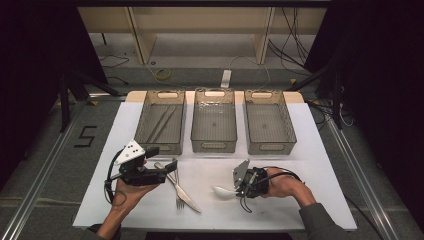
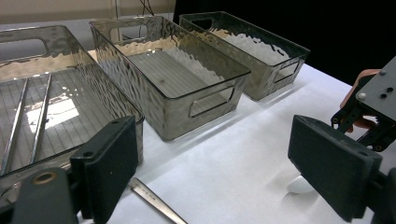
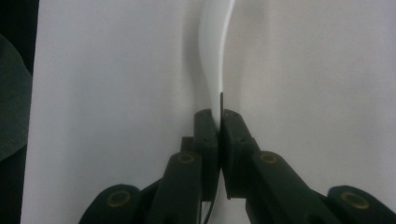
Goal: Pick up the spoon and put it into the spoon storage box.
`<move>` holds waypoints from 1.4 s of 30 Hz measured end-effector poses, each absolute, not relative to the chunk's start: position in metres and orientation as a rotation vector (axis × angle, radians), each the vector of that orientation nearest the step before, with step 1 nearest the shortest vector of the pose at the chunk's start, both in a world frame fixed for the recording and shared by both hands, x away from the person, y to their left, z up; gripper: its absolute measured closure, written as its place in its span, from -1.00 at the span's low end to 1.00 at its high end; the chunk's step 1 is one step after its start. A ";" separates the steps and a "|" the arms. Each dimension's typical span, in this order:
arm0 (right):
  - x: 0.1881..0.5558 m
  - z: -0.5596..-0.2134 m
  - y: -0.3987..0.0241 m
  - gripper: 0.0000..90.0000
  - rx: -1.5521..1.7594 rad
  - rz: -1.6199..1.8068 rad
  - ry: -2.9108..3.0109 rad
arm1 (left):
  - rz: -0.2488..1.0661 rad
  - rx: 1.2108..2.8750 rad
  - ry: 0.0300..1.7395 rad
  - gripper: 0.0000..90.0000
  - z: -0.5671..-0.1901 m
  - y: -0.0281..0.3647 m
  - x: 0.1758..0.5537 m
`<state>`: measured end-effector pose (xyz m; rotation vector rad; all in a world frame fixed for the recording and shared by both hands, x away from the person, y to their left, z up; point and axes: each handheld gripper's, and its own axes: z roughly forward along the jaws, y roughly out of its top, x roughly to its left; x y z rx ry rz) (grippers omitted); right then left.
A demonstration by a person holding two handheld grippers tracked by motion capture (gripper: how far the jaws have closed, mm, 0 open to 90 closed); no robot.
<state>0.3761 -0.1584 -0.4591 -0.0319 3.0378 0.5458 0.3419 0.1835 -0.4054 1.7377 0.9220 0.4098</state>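
A white spoon lies on the white table top, right of centre. My right gripper is shut on its handle. In the right gripper view the spoon runs up and away from the closed gripper. A metal knife and a fork lie crossed left of centre. My left gripper is open just above their upper ends and holds nothing. In the left gripper view its jaws stand wide apart, with the knife below and the spoon's bowl at the right.
Three clear plastic bins stand in a row at the back of the table: left bin, middle bin, right bin. The left bin holds two thin metal sticks. The other two look empty.
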 end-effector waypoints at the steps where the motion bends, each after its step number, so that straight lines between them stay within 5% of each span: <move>1: 0.376 -0.458 -0.159 0.92 -0.035 0.553 3.023 | 0.410 1.738 0.922 -0.65 -0.405 0.183 0.342; 22: 0.418 -0.396 -0.162 0.92 0.683 0.919 2.659 | 0.425 1.730 0.934 -0.65 -0.406 0.186 0.345; 42: 0.483 -0.380 -0.128 0.92 0.918 0.907 2.566 | 0.443 1.736 0.938 -0.65 -0.406 0.188 0.346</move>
